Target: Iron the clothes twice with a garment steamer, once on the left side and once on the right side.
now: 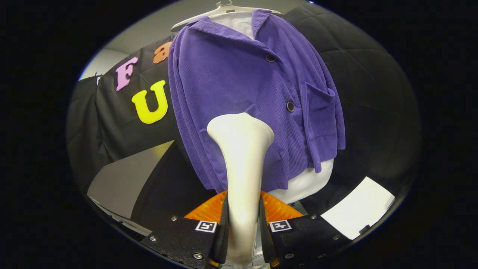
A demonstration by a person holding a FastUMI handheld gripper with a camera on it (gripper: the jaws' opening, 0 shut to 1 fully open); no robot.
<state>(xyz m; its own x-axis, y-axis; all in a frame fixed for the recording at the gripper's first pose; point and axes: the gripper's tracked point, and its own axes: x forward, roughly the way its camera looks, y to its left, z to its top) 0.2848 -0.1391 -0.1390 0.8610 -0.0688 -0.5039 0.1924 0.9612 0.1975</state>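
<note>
A purple corduroy jacket [239, 97] hangs on a white hanger [224, 9] over a white undershirt [310, 181] whose hem shows below the jacket. My gripper [243, 224] is shut on the handle of a white garment steamer [242, 157]. The steamer stands upright between the fingers. Its flared head rests against the lower middle of the jacket, just left of the lower button [290, 106]. A chest pocket [319, 99] lies right of that button.
Black cloth [369, 93] forms the wall behind and beside the jacket. A grey panel [125, 179] lies low to the left of the fingers. A white sheet [358, 213] lies low to the right.
</note>
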